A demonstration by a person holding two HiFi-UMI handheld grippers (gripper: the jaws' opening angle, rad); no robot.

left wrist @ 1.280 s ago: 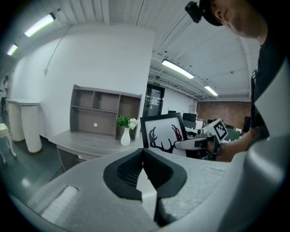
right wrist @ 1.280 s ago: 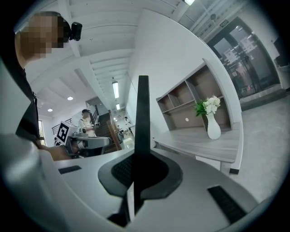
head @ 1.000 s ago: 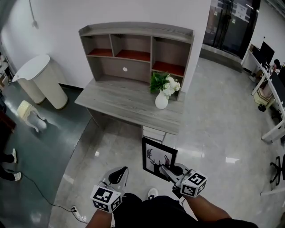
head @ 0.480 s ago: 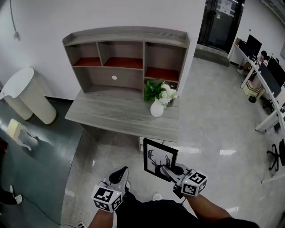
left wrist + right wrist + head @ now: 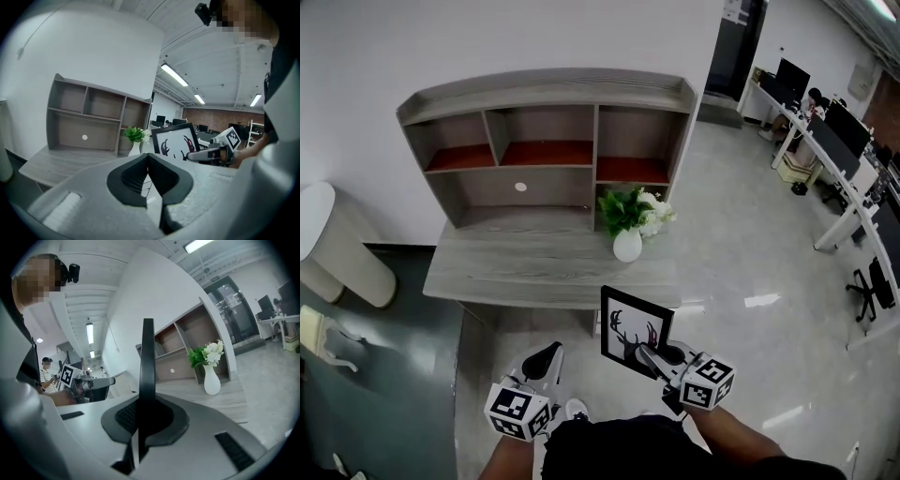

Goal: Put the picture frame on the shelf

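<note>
The picture frame (image 5: pixel 635 328), black-rimmed with a deer silhouette print, stands upright in front of the desk, with my right gripper (image 5: pixel 652 357) shut on its lower edge. In the right gripper view the frame (image 5: pixel 147 362) shows edge-on between the pads. My left gripper (image 5: pixel 542 361) hangs beside it at the left, shut and empty; its pads meet in the left gripper view (image 5: pixel 148 161), where the frame (image 5: pixel 176 140) shows at the right. The grey wooden shelf (image 5: pixel 548 141) with open compartments stands on the desk (image 5: pixel 525 272) ahead.
A white vase of flowers (image 5: pixel 628 242) stands on the desk's right part, below the shelf's right compartment. A white bin (image 5: pixel 328 244) is at the left by the wall. Office desks (image 5: pixel 834 155) and a chair (image 5: pixel 872 286) fill the right side.
Both grippers and the held frame have moved forward toward the desk, which now sits nearer and more centred. The right gripper's hold on the frame is unchanged.
</note>
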